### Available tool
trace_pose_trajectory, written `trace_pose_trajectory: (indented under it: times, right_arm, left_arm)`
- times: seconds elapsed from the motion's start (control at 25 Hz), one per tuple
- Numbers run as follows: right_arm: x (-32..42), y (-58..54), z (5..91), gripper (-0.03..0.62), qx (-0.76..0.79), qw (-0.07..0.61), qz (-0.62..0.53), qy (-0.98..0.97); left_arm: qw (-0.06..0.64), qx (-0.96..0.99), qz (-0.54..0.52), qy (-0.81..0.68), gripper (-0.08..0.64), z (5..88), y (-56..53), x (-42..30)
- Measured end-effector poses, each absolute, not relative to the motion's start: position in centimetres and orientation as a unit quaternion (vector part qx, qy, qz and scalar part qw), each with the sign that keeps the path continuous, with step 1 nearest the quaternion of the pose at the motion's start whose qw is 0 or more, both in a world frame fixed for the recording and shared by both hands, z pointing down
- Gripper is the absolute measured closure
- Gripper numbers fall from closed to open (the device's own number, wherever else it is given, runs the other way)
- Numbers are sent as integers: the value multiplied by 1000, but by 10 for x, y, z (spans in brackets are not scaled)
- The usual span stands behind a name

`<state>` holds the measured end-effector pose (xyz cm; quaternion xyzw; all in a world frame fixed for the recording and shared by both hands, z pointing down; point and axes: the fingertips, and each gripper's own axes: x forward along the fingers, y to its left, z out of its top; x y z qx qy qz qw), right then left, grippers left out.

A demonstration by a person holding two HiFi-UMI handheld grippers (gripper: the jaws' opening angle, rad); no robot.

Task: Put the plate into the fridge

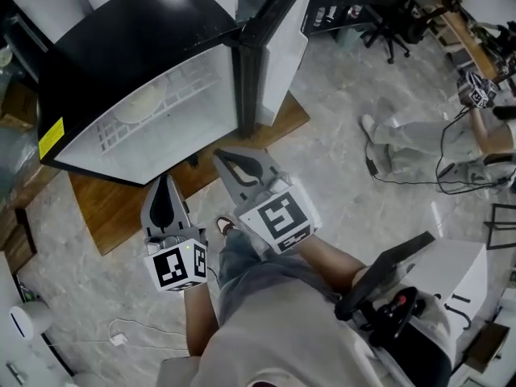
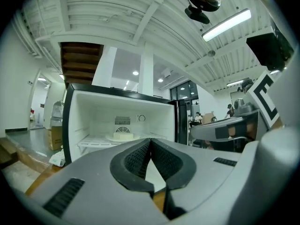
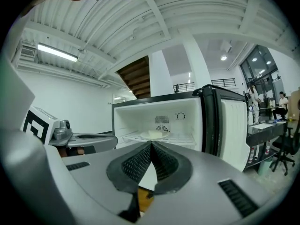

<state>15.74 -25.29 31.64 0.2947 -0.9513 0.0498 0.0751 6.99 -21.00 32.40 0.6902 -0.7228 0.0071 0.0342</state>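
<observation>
**White plate on the fridge shelf, both tongs shut and empty**

Plate (image 2: 123,136) is inside the fridge (image 1: 145,71). It sits flat on the white wire shelf (image 1: 173,95), toward the back wall, just below a round slotted vent grille (image 2: 123,122). It is a round, shallow disc with a smooth finish and a pale blocky lump on top; can't tell what the lump is.

Fridge has a black, glossy, boxy outer shell and a white moulded plastic liner. The door (image 1: 278,47) is swung open on the right, with a white inner panel and a black edge. There is a yellow sticker (image 1: 51,138) on the left front edge. A small round dial (image 3: 181,116) sits on the back wall beside the grille.

The cabinet stands on a flat wooden board (image 1: 121,208) with brown grain, laid on a grey marbled floor (image 1: 339,184). A thin white cable (image 1: 121,333) lies on the floor at lower left.

Left gripper (image 1: 164,185) has a grey matte shell. Its black ribbed pads are pressed tip to tip with nothing between them, leaving only a teardrop gap behind the contact line. Right gripper (image 1: 224,160) is built the same way, with the cross-hatched pads likewise meeting at the tips and nothing clamped.

Both point at the open fridge front and sit short of it, well apart from the plate. Each carries a white marker cube (image 1: 278,220) printed with black squares.
</observation>
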Motion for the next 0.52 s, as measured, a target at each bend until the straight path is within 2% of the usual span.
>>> trace_pose_trajectory:
  times: [0.52]
  right_arm:
    - [268, -169, 293, 575, 270, 57, 42, -960]
  left_arm:
    - [26, 661, 12, -750, 540, 305, -124, 178]
